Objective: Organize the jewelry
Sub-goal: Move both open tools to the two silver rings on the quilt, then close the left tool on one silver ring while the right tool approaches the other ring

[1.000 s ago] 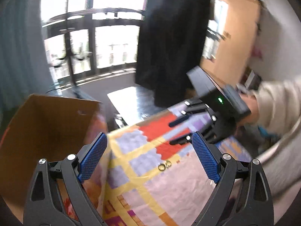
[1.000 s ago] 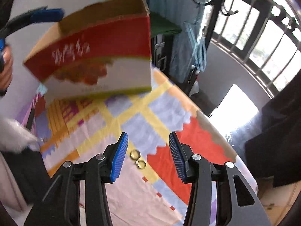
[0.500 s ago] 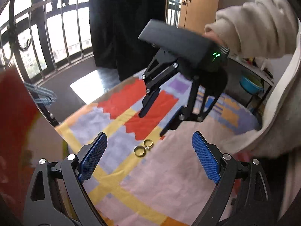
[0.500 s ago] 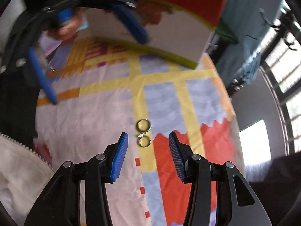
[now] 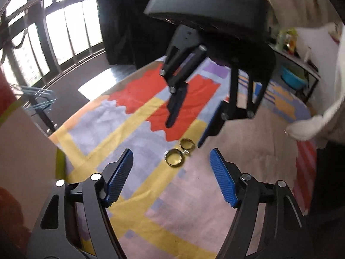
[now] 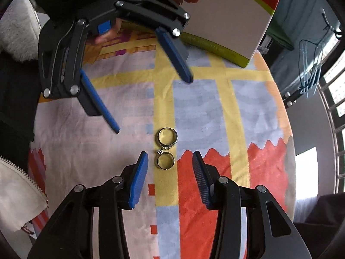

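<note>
Two gold rings lie touching on a patchwork cloth (image 6: 194, 108). The plain ring (image 6: 167, 137) also shows in the left wrist view (image 5: 174, 157). The ring with a small stone (image 6: 165, 161) also shows in the left wrist view (image 5: 186, 144). My right gripper (image 6: 170, 155) is open, low over the cloth, its blue pads either side of the stone ring. It also shows in the left wrist view (image 5: 183, 136). My left gripper (image 5: 171, 156) is open and empty, facing the rings from the opposite side. It also shows in the right wrist view (image 6: 154, 105).
A red and white cardboard box (image 6: 226, 15) stands on the cloth behind the left gripper. The round table's edge (image 6: 289, 129) drops off to the right. A clothes rack with blue hangers (image 5: 41, 99), a window railing and a dark curtain stand beyond.
Both grippers have swung down and closed in on the two rings from opposite sides. The right gripper's pads now flank the stone ring. The rings have not moved.
</note>
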A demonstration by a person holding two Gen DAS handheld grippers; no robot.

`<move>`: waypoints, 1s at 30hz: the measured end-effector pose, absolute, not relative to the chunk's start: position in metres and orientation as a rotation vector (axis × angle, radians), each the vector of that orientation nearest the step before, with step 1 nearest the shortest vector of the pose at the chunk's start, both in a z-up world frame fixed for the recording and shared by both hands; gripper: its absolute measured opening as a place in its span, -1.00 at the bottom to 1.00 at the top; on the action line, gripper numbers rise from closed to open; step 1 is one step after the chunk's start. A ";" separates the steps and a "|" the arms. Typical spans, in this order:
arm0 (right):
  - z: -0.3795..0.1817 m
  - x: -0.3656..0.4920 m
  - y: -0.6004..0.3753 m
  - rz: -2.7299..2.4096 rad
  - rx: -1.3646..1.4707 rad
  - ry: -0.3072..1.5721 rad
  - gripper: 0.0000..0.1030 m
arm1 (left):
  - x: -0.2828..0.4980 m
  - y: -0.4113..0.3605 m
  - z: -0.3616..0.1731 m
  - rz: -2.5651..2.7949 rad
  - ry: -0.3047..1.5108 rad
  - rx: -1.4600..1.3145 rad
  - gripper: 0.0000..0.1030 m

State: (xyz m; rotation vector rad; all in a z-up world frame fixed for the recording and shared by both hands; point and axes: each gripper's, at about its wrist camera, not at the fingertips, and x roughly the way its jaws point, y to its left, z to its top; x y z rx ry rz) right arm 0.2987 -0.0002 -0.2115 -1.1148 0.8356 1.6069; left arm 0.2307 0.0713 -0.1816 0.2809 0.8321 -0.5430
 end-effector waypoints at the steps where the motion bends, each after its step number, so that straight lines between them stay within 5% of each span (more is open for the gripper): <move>1: -0.213 0.299 0.000 1.607 -1.120 0.835 -0.18 | 0.230 0.069 -0.183 -0.549 0.834 0.290 0.30; 19: -0.227 0.298 -0.001 1.605 -1.164 0.842 -0.29 | 0.241 0.059 -0.208 -0.593 0.854 0.357 -0.05; 30: -0.227 0.297 -0.005 1.584 -1.170 0.807 -0.32 | 0.242 0.057 -0.218 -0.616 0.851 0.374 -0.07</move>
